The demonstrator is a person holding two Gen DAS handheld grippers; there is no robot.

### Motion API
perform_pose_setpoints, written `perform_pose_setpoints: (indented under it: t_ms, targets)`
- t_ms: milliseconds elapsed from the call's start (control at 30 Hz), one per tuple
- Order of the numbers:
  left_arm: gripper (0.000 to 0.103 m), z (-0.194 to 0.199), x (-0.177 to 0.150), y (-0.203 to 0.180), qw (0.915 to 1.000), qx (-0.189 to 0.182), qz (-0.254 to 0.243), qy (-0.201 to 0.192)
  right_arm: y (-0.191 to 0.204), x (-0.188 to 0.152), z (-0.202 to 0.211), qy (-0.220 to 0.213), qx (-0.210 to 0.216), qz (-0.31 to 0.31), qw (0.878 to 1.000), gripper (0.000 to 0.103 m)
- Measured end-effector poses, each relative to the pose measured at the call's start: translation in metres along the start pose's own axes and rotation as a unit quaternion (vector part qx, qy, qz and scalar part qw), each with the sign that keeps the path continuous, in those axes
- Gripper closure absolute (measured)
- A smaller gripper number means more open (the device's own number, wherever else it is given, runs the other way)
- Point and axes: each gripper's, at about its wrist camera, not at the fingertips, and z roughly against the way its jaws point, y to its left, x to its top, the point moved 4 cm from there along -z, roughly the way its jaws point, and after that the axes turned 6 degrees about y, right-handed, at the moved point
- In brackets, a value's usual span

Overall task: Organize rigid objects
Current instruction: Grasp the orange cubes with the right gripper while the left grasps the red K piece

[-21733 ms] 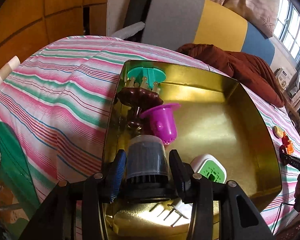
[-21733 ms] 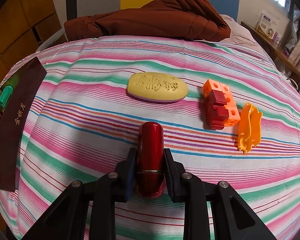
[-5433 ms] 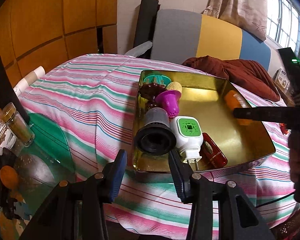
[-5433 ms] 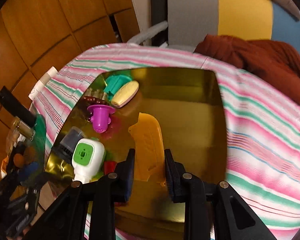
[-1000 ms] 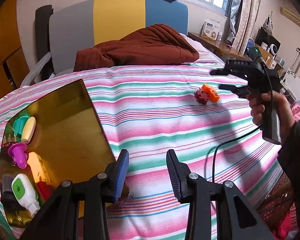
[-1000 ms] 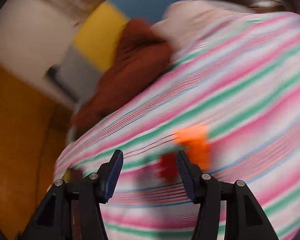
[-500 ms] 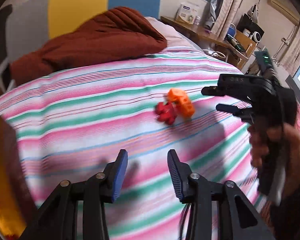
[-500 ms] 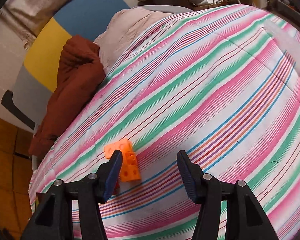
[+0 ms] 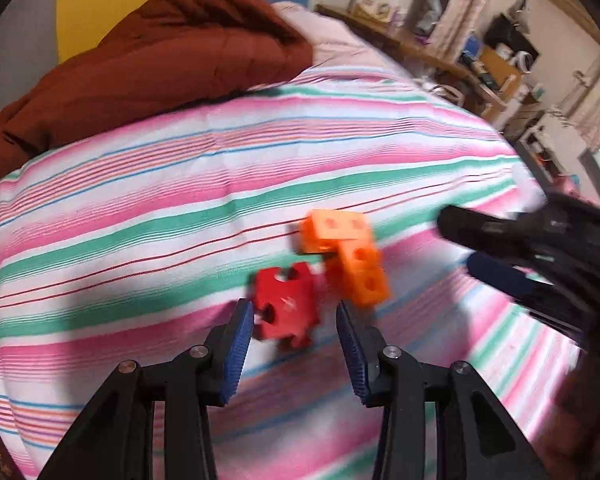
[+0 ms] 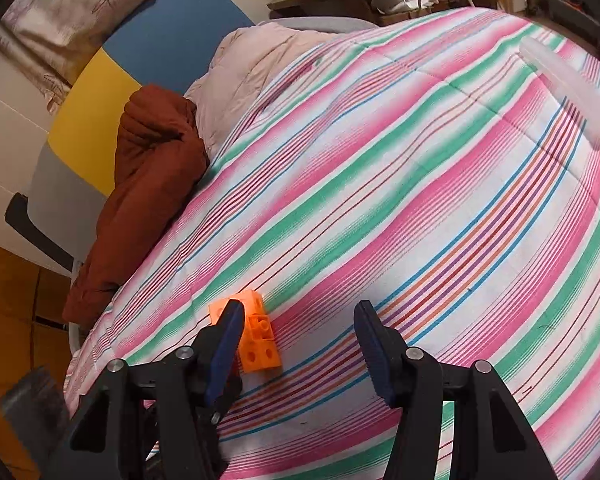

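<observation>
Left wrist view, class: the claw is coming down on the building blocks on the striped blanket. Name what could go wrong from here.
1. The left claw is closing, with the red plastic block off-centre against one finger; it may twist or squirt out.
2. The orange plastic blocks touch the red one, so they could be dragged or knocked.
3. The right claw hangs close beside the blocks; the two claws could collide.
4. The soft striped blanket may let the block sink or tip.

A red plastic building block [image 9: 286, 307] with notched edges lies on the striped blanket, touching an orange L-shaped piece of plastic cubes [image 9: 346, 255] (round holes in each face).
</observation>
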Motion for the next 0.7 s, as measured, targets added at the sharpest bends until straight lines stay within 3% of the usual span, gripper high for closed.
perform_pose_setpoints:
  t_ms: [167,233,367,500,700]
  targets:
    - [0.068,0.008,-0.014,0.006,0.9993,-0.005,-0.019,-0.031,0.004,-0.003,-0.002,0.001,-0.007,0.021,1.0,0.045]
    - [0.068,0.018,-0.032,0.011,0.9987,0.011,-0.03,-0.04,0.007,-0.004,-0.006,0.009,-0.001,0.029,1.0,0.045]
    - [0.068,0.04,-0.076,0.029,0.9983,0.005,-0.019,-0.055,0.013,-0.008,-0.015,0.023,0.012,0.044,0.999,0.045]
    - [0.071,0.058,-0.119,0.041,0.9967,0.029,-0.027,-0.071,0.021,-0.014,-0.022,0.024,-0.002,0.079,0.997,0.045]
    - [0.071,0.07,-0.149,0.042,0.9929,0.05,-0.04,-0.1,0.037,-0.021,-0.026,0.006,-0.024,0.135,0.991,0.045]
